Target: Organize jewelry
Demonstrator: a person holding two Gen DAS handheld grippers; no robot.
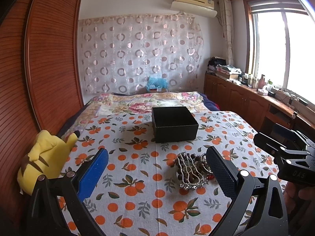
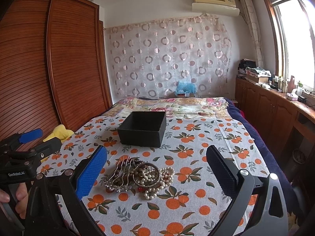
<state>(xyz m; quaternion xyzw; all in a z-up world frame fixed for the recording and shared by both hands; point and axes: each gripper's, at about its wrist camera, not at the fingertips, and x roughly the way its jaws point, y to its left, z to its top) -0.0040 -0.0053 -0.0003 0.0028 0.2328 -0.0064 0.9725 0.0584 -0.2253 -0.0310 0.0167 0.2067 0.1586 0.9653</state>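
A tangled jewelry pile (image 2: 137, 177) lies on the orange-print bedspread: a silver hair comb (image 1: 188, 172), dark wooden beads, a bangle (image 2: 146, 174) and a pearl necklace (image 2: 157, 188). An open, empty black box (image 2: 143, 130) stands behind it; it also shows in the left wrist view (image 1: 174, 123). My left gripper (image 1: 157, 167) is open and empty, above the bed just short of the pile, which sits by its right finger. My right gripper (image 2: 156, 165) is open and empty, with the pile between its fingers, nearer the left one. Each gripper shows at the edge of the other's view.
A yellow plush toy (image 1: 45, 157) lies at the bed's left edge beside a tall wooden wardrobe (image 1: 49, 59). A wooden cabinet (image 1: 246, 96) with clutter runs along the right under the window. A floral quilt (image 2: 173, 106) covers the far end of the bed.
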